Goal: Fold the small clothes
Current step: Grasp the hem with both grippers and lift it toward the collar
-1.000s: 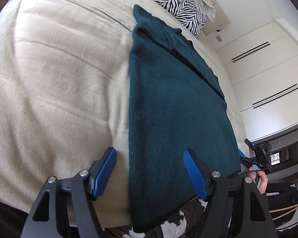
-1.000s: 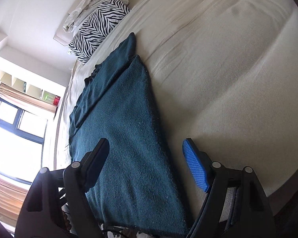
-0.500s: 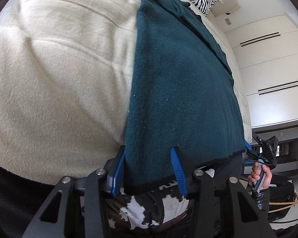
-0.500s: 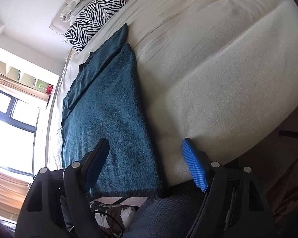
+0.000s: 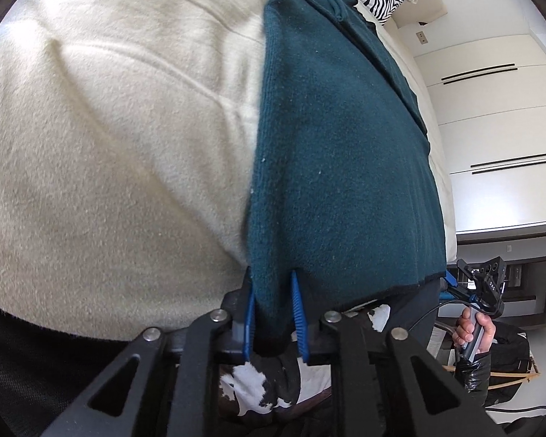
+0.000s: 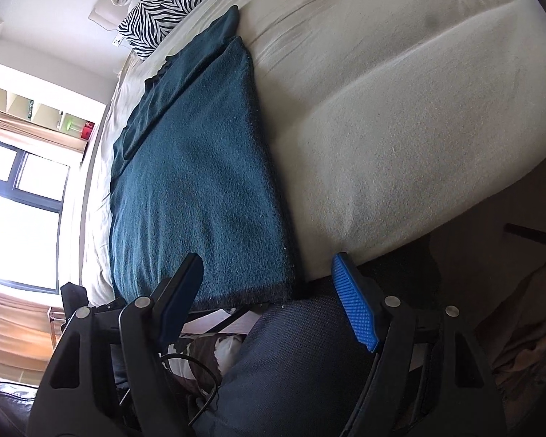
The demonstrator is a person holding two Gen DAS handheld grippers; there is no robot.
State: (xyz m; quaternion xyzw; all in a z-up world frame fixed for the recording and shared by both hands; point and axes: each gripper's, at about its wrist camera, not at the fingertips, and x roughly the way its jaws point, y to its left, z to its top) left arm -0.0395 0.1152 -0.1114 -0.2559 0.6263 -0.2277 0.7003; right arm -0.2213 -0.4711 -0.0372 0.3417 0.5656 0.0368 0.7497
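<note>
A dark teal sweater [image 5: 338, 145] lies flat and lengthwise on the cream bed [image 5: 109, 145], its hem at the near edge. My left gripper [image 5: 272, 276] is at the hem's left corner. Its jaws are closing, and the blue pads [image 5: 249, 309] pinch the fabric between them. In the right wrist view the sweater [image 6: 196, 182] ends at its right hem corner, which lies between the fingers of my right gripper [image 6: 268, 258]. Those jaws are closing slowly and stand wide, clear of the cloth. A hand holds that gripper [image 5: 484, 287] at the right in the left wrist view.
A zebra-striped pillow [image 6: 171, 3] lies at the head of the bed [image 6: 400, 109]. White wardrobe doors [image 5: 491, 127] stand to the right, a bright window [image 6: 18, 189] beyond the bed's far side. Black-and-white patterned cloth [image 5: 254, 382] and dark mesh fabric [image 6: 309, 364] sit below the bed's near edge.
My left gripper sank to the hem's left corner and its jaws closed from wide apart onto the fabric. My right gripper slid toward the right hem corner, with its jaws a little narrower.
</note>
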